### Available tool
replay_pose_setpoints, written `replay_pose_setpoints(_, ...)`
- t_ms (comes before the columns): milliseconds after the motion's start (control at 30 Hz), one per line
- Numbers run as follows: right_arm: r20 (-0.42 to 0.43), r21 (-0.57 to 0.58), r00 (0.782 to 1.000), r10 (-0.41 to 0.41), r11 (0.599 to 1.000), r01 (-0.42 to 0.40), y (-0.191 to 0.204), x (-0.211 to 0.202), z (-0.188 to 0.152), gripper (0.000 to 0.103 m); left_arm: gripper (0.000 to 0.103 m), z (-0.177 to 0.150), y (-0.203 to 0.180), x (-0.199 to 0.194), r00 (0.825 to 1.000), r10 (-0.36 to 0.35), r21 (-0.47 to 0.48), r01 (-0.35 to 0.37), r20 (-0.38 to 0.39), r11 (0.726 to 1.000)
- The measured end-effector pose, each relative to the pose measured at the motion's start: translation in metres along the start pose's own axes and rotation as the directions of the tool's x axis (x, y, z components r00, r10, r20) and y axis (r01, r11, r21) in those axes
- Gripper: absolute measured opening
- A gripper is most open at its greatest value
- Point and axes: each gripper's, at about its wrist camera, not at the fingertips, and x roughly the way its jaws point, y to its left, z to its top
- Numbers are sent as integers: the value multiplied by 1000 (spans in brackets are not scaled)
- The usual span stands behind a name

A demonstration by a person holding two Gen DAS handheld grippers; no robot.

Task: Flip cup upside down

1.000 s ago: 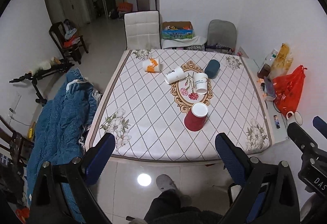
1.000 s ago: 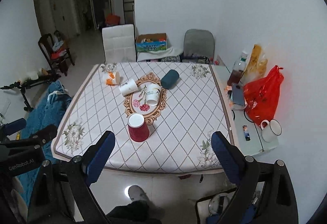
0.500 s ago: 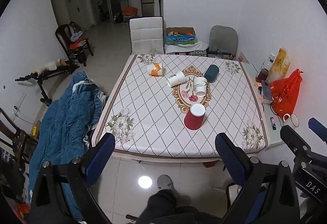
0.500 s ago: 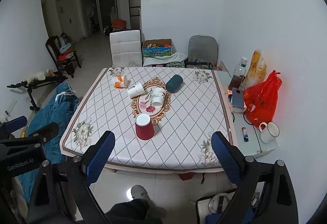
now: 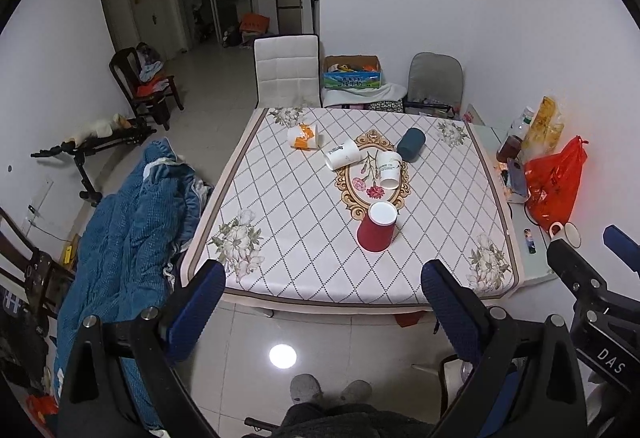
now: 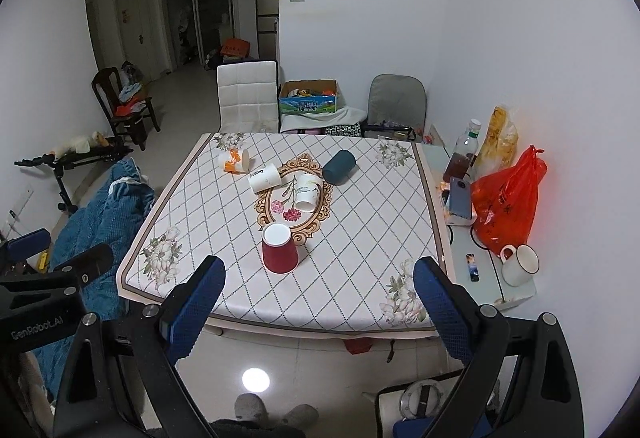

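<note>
A red cup stands upside down on the table, near its front edge. Behind it a white cup stands upside down, and another white cup, an orange-white cup and a dark teal cup lie on their sides. My left gripper and right gripper are both open and empty, held back from the table's front edge, well away from every cup.
A blue blanket is heaped left of the table. A side shelf on the right holds a red bag, a mug, a bottle and a phone. Chairs and a box stand behind the table. My feet show on the floor below.
Both grippers have drawn back and upward from the table, so it looks smaller and farther. The cups have not moved.
</note>
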Motion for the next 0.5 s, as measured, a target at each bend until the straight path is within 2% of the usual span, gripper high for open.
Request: replay_pose_setpoints(500,-13,4,1000,10,1000,-10,3,-11,-9,98,100,-9,7,-3,1000,0,-4,0,-28,1000)
